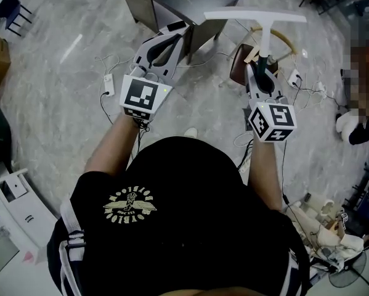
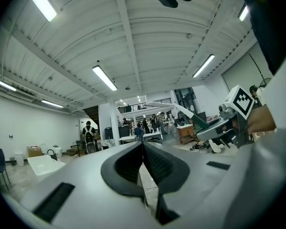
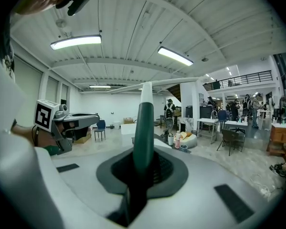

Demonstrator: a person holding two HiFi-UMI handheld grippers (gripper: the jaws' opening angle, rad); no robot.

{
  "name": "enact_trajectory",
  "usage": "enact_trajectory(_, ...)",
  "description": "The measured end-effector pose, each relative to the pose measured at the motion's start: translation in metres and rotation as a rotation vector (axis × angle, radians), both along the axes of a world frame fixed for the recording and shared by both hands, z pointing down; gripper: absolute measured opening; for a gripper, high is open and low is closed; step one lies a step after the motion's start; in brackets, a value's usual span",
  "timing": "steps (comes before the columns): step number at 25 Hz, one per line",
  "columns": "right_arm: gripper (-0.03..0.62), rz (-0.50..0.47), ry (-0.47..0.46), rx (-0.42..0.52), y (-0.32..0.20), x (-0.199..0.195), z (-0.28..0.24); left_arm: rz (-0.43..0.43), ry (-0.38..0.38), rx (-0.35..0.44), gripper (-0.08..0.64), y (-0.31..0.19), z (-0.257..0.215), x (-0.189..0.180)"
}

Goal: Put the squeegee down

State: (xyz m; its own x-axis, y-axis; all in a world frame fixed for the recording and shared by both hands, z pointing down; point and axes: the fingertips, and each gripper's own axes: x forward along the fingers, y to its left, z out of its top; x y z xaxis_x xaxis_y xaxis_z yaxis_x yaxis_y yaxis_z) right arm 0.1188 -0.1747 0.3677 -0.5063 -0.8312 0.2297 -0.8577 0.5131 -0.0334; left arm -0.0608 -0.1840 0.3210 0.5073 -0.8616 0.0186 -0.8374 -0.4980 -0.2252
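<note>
While right gripper (image 1: 262,73) clamps its stiff handle (image 3: 143,123), squeegee (image 1: 255,17) seems light, top-heavy; left gripper (image 1: 161,45) sits closed, empty.

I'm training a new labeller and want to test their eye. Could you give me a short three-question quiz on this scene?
1. True or false: the left gripper holds the squeegee.
2. The squeegee's handle, where the right gripper grips it, is: A red, B green, C yellow.
3. Fill in: the left gripper's jaws are ____, with nothing between them.
Key: 1 false; 2 B; 3 shut.
</note>
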Motion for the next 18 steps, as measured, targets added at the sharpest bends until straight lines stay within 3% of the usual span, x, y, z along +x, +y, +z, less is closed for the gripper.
enact_trajectory(6, 0.049, -0.019, 0.004, -0.005, -0.004, -0.002, 0.002, -0.023, -0.011, 0.024, 0.025, 0.004, -0.008, -0.008)
enact_trajectory(18, 0.049, -0.043, -0.014, -0.06, 0.007, -0.006, 0.012, -0.082, -0.017, -0.042, 0.025, 0.023, -0.001, -0.034)
